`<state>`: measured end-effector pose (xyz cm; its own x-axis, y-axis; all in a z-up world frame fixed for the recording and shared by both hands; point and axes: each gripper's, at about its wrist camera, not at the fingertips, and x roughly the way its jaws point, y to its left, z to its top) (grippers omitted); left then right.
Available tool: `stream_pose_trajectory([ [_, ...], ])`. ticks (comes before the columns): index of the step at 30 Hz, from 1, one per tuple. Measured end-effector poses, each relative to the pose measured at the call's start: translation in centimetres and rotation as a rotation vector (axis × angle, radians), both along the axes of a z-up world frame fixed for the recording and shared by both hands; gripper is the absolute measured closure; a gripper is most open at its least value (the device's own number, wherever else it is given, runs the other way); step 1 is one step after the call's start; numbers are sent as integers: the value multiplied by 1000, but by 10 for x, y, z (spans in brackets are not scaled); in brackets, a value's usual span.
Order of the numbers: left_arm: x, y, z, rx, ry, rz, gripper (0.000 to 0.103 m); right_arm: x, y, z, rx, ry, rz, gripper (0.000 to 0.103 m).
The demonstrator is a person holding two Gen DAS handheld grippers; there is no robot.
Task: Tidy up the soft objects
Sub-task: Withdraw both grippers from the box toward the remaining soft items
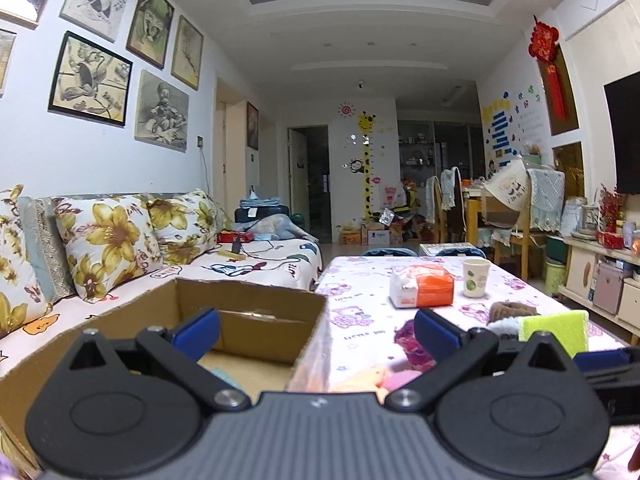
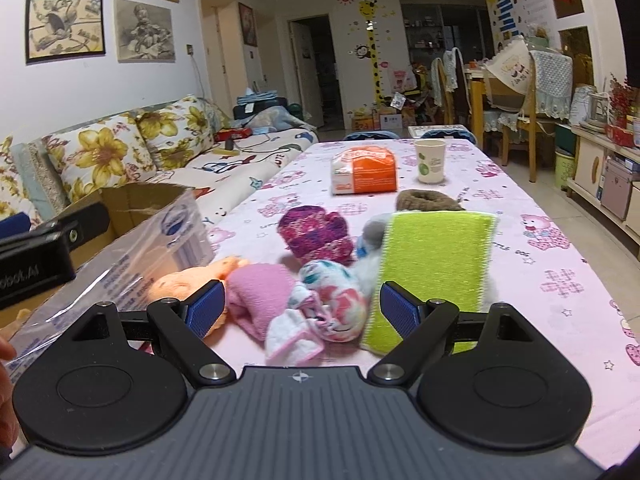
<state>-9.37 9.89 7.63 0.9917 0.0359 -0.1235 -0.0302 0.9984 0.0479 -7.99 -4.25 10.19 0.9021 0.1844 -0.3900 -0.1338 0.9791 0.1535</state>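
The cardboard box (image 1: 248, 320) is sitting at the near left edge of the tabletop (image 2: 540, 208), with its top open. The left gripper (image 1: 316, 330) is hanging over the box's right wall, and its jaws are spread wide with nothing in them. One blue pad is over the box and the other is over the tabletop.

The right gripper (image 2: 302, 308) is hanging just above the pile of soft things at the near end. Its jaws are spread wide too, holding nothing. Between them is lying the flowery cloth (image 2: 332, 304). Just left of it is the pink cloth (image 2: 260, 296), and the orange plush toy (image 2: 188, 284) is touching the box's side. Just right is the green sponge (image 2: 436, 260). Behind them are sitting the purple knit mitten (image 2: 316, 232) and the brown knit thing (image 2: 424, 200).

Farther off, the orange tissue pack (image 2: 364, 172) and the paper cup (image 2: 430, 160) are standing near each other. The right side of the tabletop is showing its pink bear cloth. A sofa (image 2: 224, 168) with flower pillows is running along the left edge, and chairs (image 2: 520, 92) are standing far off at the right.
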Motion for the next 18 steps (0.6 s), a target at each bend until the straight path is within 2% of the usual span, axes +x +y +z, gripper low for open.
stream_pose_trajectory([
  [18, 6, -46, -20, 82, 72, -87, 1, 6, -26, -7, 43, 10, -99, 0],
])
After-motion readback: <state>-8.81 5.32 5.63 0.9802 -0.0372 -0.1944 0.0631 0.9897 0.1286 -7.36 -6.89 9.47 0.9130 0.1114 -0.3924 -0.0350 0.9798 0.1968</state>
